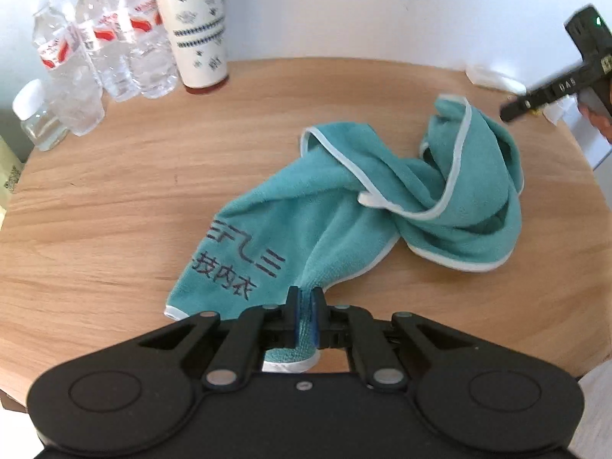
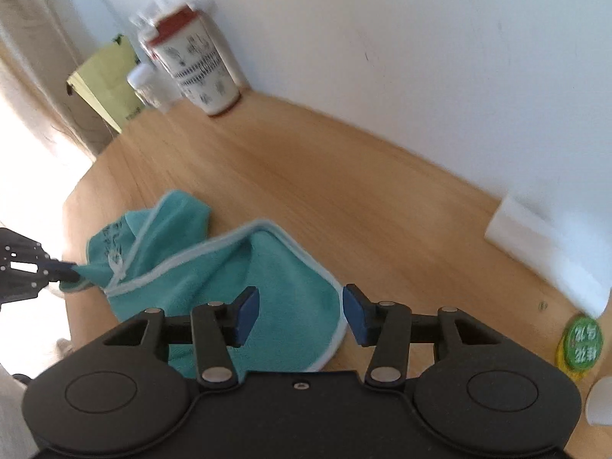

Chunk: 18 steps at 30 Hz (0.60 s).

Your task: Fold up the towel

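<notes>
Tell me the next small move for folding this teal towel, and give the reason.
Probably bring the right gripper down and close it on the white-trimmed edge of the teal towel below it. The left gripper is already shut on the end near the printed lettering, while the right one stands open with nothing pinched, and the towel lies twisted and bunched on the wooden table, so it needs a second hold to spread flat.

Round wooden table (image 1: 114, 199) set against plain white wall (image 1: 363, 7). Water bottles (image 1: 103, 46), small jar (image 1: 36, 118) and red-lidded tumbler (image 1: 199, 38) grouped at table's far left edge. White box (image 2: 550, 252) placed by wall on right side; green-lidded container (image 2: 579, 340) near it. Yellow-green carton (image 2: 107, 80) seen beyond table, beside beige curtain (image 2: 34, 57). Strong daylight admitted from left. Pale floor (image 1: 596, 394) glimpsed lower right.
</notes>
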### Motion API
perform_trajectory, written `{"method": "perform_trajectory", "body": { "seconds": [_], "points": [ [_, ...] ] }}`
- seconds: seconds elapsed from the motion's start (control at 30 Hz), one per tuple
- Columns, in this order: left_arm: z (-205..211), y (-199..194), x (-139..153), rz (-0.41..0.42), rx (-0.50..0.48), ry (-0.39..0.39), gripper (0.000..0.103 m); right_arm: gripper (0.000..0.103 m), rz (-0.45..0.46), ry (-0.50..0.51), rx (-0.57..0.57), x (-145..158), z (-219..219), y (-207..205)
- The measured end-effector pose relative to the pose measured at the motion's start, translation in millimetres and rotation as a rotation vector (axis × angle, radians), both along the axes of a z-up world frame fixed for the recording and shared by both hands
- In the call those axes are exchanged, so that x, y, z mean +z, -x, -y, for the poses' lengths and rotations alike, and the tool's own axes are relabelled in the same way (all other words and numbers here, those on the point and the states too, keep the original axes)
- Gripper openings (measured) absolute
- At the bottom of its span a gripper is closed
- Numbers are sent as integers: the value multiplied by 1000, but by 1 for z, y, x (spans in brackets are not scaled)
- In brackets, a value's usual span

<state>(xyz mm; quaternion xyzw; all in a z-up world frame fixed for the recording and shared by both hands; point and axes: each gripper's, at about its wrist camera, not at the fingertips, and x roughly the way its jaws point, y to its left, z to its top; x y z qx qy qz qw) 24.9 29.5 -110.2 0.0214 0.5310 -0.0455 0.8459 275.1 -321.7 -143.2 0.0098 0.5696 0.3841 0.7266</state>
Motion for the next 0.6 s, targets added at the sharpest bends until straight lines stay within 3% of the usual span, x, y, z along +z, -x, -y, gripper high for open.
{"method": "perform_trajectory", "body": {
  "seconds": [0.03, 0.17, 0.2, 0.37, 0.43, 0.6],
  "points": [
    [-1, 0, 0, -1, 5, -2, 5, 54, -35, -9, -35, -3, 6, -1],
    [-7, -1, -2, -10, 22, -14, 5, 54, 89, -47, -64, 11, 18, 15],
    [-8, -1, -3, -12, 24, -15, 5, 54, 150, -56, 2, 22, 10, 19],
    [-12, 0, -3, -18, 27, -30, 5, 54, 451, 184, 539, 52, -71, 47],
    [-15, -2, -1, -18, 28, -32, 5, 54, 489, 209, 722, 60, -102, 56],
    [-25, 0, 0, -18, 32, -22, 6, 54, 543, 286, 1012, 60, -147, 67]
  ]
}}
